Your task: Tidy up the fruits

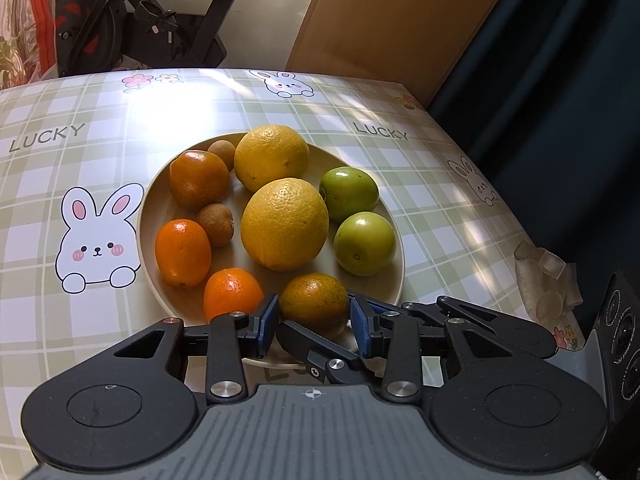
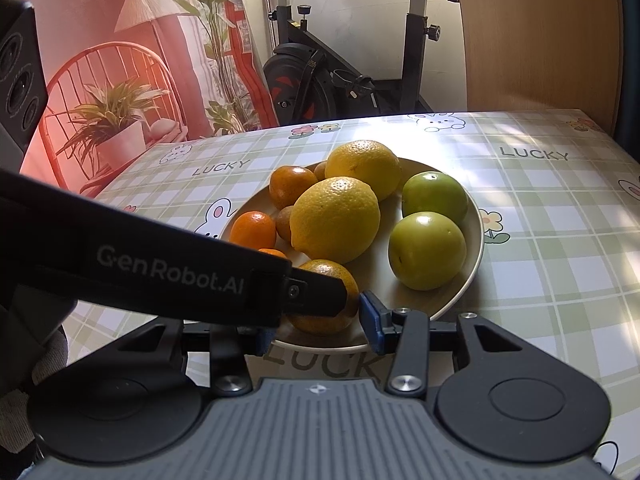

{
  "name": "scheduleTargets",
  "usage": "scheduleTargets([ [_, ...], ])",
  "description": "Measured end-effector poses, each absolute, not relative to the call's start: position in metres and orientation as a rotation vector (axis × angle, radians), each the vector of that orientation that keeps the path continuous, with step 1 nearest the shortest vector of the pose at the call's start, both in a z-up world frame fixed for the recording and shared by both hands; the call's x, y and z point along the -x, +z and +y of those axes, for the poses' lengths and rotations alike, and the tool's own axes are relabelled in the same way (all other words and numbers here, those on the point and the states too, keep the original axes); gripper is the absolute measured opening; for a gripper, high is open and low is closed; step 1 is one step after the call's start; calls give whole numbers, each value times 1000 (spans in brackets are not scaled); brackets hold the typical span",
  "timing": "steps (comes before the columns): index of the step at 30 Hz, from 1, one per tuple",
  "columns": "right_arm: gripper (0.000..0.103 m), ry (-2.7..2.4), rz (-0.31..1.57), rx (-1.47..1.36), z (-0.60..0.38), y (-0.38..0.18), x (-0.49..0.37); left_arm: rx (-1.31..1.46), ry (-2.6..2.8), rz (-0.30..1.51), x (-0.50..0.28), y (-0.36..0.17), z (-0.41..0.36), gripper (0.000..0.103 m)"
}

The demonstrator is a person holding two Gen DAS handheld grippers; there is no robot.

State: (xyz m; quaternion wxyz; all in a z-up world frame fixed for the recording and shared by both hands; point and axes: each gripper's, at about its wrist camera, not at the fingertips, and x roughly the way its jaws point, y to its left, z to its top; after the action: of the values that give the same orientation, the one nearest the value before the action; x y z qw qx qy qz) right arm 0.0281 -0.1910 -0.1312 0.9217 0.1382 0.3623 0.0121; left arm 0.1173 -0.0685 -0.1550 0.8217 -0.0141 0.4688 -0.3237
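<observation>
Both tongs angle downward, left tongs (image 1: 313,317) and right tongs (image 2: 316,322) crossing, jaws partly parted

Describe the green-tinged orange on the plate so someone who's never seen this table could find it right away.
On the checked rabbit tablecloth sits a round beige plate of fruit. At its near edge, between the gripper tips, lies the mottled orange. Unlike the bright orange fruits beside it, its peel is dull, green-patched and speckled.

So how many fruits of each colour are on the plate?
Yellow lemons: 2
Green round fruits: 2
Orange citrus fruits: 4
Small brown fruits: 2
Total: 10
</observation>
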Motion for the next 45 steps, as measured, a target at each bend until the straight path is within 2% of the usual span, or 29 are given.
scheduleTargets([
  [5,48,11,748,-283,-192,-131,-29,45,-679,984,-116,-150,-65,45],
  [9,53,-10,749,-276,-193,-129,-29,60,-666,958,-114,-141,-59,56],
  [12,63,-25,745,-272,-195,-125,-28,59,-654,919,-110,-129,-53,63],
  [14,70,-32,735,-263,-196,-120,-26,60,-634,884,-106,-119,-46,77],
  [18,78,-51,724,-256,-198,-111,-22,67,-574,821,-100,-96,-32,79],
  [20,83,-63,711,-265,-202,-104,-20,70,-527,790,-97,-83,-25,85],
  [24,90,-77,669,-301,-212,-82,-15,77,-484,754,-94,-60,-10,89],
  [27,102,-63,617,-320,-217,-64,-11,51,-464,728,-88,-44,-4,89],
  [32,103,-75,594,-279,-215,-41,-10,21,-427,670,-79,-22,3,94],
  [45,103,-123,587,-235,-207,-9,-9,-53,-254,522,-58,17,13,95],
])
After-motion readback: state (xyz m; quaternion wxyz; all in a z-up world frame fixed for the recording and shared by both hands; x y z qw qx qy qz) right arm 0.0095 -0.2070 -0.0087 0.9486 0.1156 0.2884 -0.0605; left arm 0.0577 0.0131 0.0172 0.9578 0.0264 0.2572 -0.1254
